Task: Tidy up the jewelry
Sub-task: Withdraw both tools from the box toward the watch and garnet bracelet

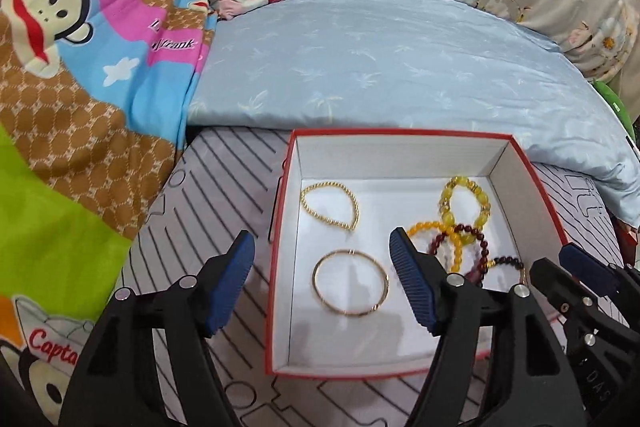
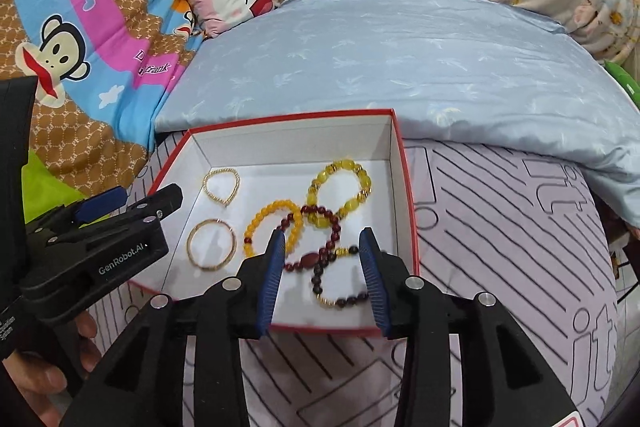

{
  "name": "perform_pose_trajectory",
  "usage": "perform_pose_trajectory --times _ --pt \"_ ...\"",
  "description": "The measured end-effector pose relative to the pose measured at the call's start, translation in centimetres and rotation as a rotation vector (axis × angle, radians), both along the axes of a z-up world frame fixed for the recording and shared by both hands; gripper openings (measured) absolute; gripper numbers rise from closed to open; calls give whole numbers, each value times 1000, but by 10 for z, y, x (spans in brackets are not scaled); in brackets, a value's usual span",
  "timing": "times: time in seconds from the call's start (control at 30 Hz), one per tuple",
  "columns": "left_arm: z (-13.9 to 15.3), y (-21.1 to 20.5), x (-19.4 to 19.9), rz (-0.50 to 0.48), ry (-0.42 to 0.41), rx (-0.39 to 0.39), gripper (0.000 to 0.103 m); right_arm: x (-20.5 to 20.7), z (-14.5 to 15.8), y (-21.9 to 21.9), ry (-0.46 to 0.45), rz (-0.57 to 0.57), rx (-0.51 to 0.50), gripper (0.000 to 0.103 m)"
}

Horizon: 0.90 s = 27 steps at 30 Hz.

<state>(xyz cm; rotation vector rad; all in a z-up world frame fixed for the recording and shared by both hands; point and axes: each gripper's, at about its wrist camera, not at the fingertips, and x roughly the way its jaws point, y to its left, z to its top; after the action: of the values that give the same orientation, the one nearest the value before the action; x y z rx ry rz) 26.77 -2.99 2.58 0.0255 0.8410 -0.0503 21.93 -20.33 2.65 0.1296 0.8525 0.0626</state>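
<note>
The red-rimmed box (image 2: pixel 406 187) holds all 5 bracelets. The right gripper (image 2: pixel 324 279), jaws spread, hovers over the tangled dark red bracelet (image 2: pixel 320 267) at near right, likely about to separate it. The left gripper (image 1: pixel 320 279) hangs spread, empty, over the gold bangle (image 1: pixel 350 283).

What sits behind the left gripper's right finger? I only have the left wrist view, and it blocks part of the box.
Observer: In the right wrist view, a dark red bracelet with one oblong bead overlaps the orange bracelet inside the red box.
Operator: Is the right gripper holding anything?
Observer: No. The right gripper is open, its fingers on either side of a dark-and-gold bracelet, nothing clamped.
</note>
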Motion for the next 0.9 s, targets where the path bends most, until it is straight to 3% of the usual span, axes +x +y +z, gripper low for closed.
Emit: perform_pose_trajectory --times 0.43,0.9 --pt "1 11 -66 5 22 -21 66 -66 4 7 5 14 13 39" --pt "-8 10 -112 -11 61 -14 66 -112 -5 16 42 46 12 39"
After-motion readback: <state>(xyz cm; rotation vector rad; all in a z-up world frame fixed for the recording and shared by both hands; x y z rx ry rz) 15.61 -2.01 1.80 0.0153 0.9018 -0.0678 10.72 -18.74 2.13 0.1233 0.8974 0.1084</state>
